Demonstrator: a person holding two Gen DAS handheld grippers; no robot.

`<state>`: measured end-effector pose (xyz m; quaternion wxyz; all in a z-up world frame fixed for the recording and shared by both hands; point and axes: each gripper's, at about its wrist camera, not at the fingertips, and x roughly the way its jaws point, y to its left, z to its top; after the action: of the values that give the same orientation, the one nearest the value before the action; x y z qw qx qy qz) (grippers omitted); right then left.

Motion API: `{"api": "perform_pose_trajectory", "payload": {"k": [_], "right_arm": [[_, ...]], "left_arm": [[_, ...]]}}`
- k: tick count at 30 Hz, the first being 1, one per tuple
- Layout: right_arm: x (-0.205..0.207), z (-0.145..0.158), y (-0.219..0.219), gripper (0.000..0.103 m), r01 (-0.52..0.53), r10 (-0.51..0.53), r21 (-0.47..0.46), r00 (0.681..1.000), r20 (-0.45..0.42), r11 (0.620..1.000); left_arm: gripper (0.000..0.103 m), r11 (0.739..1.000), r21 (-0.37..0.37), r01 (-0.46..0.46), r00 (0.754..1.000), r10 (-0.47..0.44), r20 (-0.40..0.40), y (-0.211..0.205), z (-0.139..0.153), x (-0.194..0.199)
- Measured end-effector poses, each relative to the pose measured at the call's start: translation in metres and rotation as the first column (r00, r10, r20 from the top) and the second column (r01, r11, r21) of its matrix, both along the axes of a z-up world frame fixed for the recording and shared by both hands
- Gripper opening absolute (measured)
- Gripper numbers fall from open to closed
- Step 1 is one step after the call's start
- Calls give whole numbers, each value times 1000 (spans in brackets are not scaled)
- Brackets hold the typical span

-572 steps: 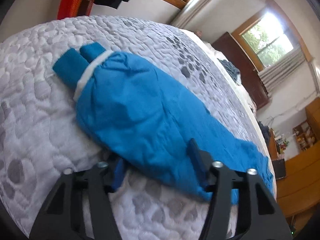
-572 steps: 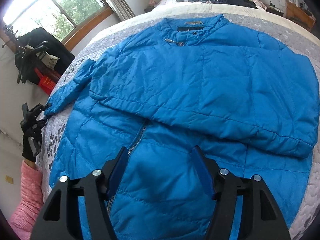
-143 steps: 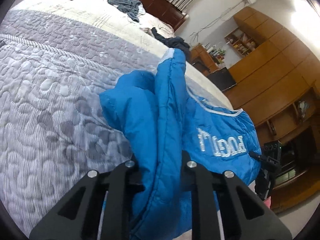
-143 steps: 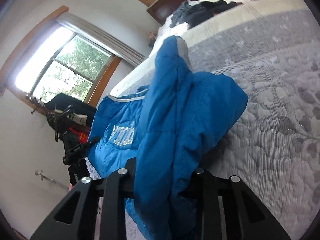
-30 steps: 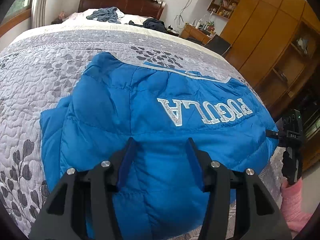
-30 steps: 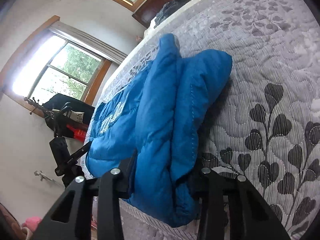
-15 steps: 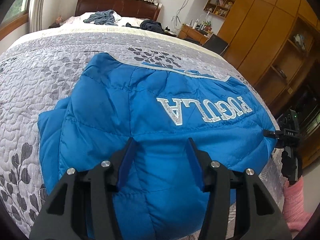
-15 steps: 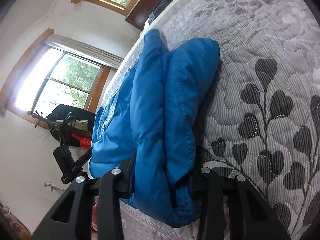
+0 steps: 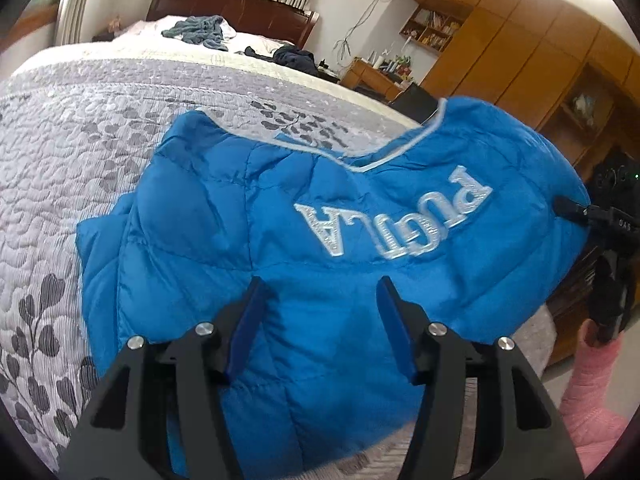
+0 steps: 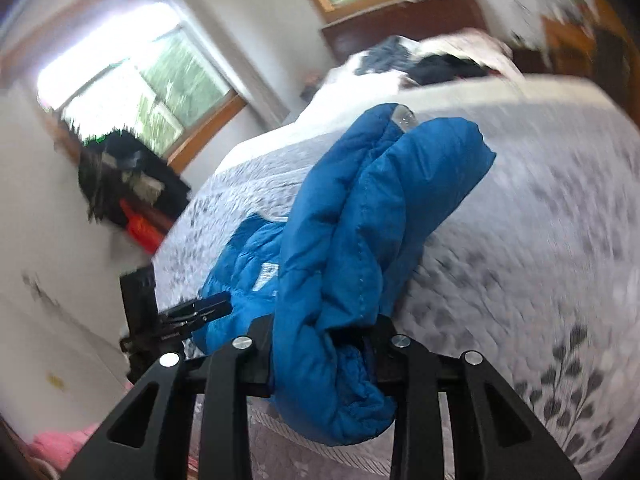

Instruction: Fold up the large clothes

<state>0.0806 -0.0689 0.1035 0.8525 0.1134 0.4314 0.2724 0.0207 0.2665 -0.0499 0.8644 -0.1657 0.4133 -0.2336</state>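
Jacket edge bunched inside right tool, left tool spread above it

- A home bedroom: a large bed under a grey quilted bedspread with a leaf pattern fills most of both views.
- A dark wooden headboard stands at its far edge, with loose clothes heaped just before it.
- Built-in wooden wardrobes and a small bookshelf line the wall past the bed's far right corner.
- Curtained, wood-framed windows show green trees outside.
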Motion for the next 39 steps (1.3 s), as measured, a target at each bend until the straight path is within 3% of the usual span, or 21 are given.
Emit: {"api": "perform_pose_trajectory", "payload": {"k": [7,15,19,25,30,32,34,39], "right_arm": [[1,17,107,31,-169,179,-191,983,35,967],[-3,-19,197,31,-331,341,-347,939,-34,877],[-1,-37,226,31,-373,373,-375,925,-75,849],[4,-62,249,36,-408,397,-379,911,-109,831],[6,-75,252,43,-422,406,-344,906,-121,839],[6,-74,250,52,-440,423,-312,898,-122,842],[4,-67,243,68,-454,434,-251,891,-131,855],[-12,-31,212,73,-480,471,-135,877,-95,867]], "left_arm": [[57,995,-91,-35,998,40,43,38,24,-17],[58,966,-251,-70,997,71,-6,74,23,-16],[58,953,-293,-71,997,72,-8,82,25,-16],[58,948,-311,-68,998,64,-24,89,21,-11],[58,942,-327,-75,996,54,-72,90,8,1],[58,936,-345,-71,995,40,-96,90,3,5],[58,929,-365,-66,993,27,-112,89,1,9],[59,920,-390,-39,994,-2,-105,85,5,16]]}}
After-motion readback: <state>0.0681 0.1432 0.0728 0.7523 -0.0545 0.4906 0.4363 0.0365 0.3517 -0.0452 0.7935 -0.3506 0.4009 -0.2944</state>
